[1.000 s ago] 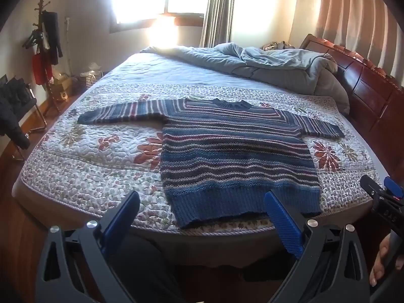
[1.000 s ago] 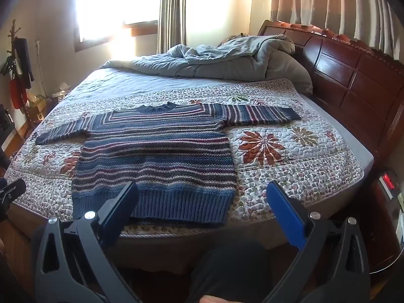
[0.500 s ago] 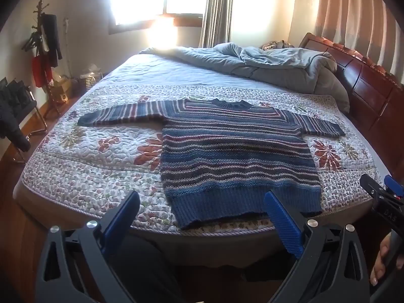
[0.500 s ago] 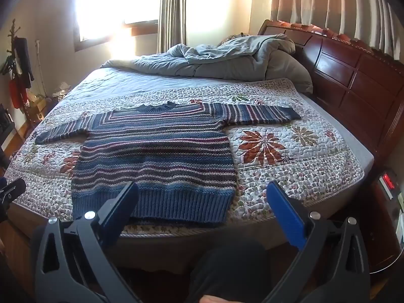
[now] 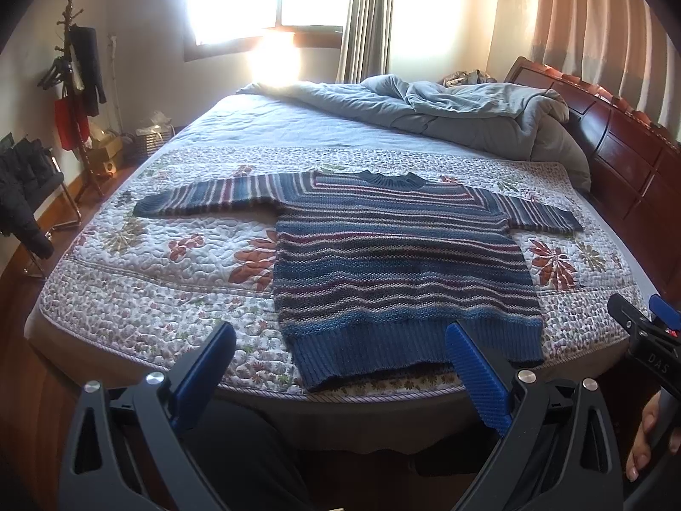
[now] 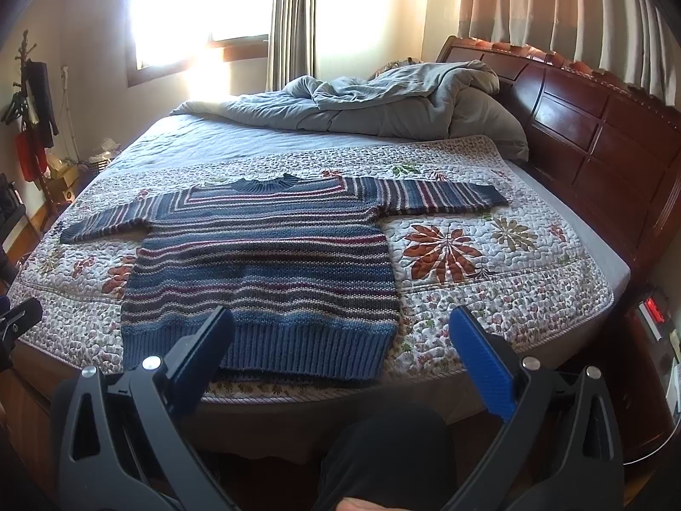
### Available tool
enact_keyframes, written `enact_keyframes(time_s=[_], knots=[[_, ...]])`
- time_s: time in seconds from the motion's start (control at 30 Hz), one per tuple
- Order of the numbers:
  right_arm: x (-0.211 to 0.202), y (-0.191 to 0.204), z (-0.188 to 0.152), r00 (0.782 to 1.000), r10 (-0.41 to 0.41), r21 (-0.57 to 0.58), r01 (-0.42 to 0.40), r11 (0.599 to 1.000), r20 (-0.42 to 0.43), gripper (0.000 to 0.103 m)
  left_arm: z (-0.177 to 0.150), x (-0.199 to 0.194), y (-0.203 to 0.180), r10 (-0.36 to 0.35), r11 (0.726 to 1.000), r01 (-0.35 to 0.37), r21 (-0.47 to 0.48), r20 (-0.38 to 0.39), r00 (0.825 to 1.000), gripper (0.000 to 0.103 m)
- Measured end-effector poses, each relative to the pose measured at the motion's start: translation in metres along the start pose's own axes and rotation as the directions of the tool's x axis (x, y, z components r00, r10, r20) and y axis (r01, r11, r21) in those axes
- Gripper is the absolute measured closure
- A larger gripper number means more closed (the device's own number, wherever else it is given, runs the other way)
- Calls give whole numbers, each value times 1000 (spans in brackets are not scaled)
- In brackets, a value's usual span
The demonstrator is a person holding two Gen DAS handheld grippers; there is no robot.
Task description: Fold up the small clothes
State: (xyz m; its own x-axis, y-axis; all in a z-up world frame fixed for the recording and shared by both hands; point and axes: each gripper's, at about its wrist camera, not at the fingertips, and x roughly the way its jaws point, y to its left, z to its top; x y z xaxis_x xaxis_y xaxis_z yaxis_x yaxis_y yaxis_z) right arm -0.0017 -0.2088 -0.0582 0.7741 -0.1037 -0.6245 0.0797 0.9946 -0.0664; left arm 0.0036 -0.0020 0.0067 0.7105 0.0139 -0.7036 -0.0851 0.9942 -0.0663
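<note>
Both tongs, left (image 5: 340,366) and right (image 6: 340,355), gape empty short of the bed (image 6: 566,298); the striped sweater (image 6: 264,264) lies flat there, sleeves spread, apparently unfolded, so all folding remains.

We record almost no change over the last second. The left tool (image 5: 340,366) has shifted very slightly: in its view the sweater (image 5: 396,272) and the bed (image 5: 170,298) sit marginally lower and further right than before. We find no displacement in the right tool's (image 6: 342,351) view.
</note>
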Motion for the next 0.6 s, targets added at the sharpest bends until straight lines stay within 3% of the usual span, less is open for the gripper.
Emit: enact_keyframes(time_s=[0.6], knots=[[7,1,2,1000,2,0,-2,1000,-12,3,2,3,1,5,1000,-5,2,-5,1000,4]])
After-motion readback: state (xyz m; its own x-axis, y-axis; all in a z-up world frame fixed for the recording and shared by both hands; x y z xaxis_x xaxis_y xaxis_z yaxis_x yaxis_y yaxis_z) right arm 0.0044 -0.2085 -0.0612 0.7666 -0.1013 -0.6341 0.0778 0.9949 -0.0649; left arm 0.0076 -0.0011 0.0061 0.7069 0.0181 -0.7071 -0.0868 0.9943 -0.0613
